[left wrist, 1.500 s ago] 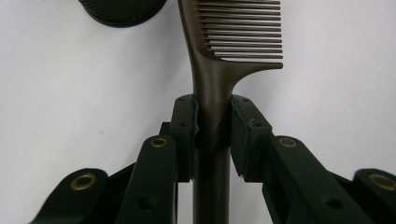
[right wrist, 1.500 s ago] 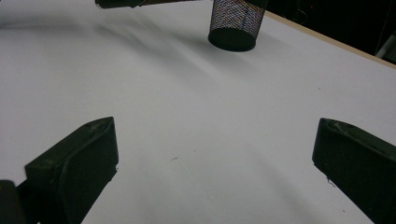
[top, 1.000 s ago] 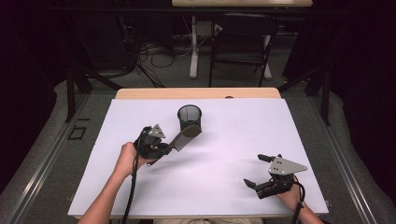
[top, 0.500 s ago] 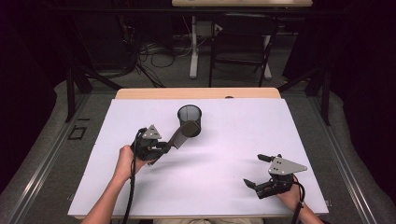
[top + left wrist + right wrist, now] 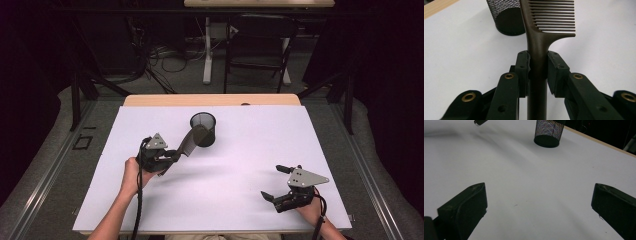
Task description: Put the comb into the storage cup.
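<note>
Your left gripper (image 5: 172,156) pinches the brown comb (image 5: 541,37) by its handle; that gripper's view shows the teeth just beside the black mesh cup (image 5: 507,16). From above, the comb slants up toward the cup's rim. Your right gripper (image 5: 277,182), well apart from the cup, stands spread over bare table (image 5: 240,175).
</note>
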A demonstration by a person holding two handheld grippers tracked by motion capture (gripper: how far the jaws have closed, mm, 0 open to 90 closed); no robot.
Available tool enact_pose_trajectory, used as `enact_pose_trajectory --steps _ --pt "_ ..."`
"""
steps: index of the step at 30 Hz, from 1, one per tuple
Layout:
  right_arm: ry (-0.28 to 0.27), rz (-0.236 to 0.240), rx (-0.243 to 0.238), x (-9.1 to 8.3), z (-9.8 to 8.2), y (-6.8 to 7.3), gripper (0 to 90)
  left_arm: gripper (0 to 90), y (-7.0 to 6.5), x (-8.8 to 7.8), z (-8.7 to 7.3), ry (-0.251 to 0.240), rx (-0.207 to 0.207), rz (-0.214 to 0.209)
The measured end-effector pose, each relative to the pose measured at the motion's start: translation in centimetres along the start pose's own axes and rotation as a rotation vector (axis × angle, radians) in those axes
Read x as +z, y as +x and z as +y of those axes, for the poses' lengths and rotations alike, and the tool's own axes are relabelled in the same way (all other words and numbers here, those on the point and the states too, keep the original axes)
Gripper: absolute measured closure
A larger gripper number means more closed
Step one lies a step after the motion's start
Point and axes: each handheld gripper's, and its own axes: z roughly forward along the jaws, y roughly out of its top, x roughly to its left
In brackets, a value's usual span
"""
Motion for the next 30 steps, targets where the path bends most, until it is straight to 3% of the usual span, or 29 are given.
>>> enact_pose_trajectory --steps 11,30 --pt "0.003 -0.003 0.007 0.05 -0.05 -0.1 0.0 72.6 0.12 -0.11 -0.2 -0.043 -0.024 0.015" --pt "0.003 -0.009 0.01 -0.06 0.02 -0.08 0.1 72.6 0.22 -0.29 -0.24 -0.098 -0.051 0.078"
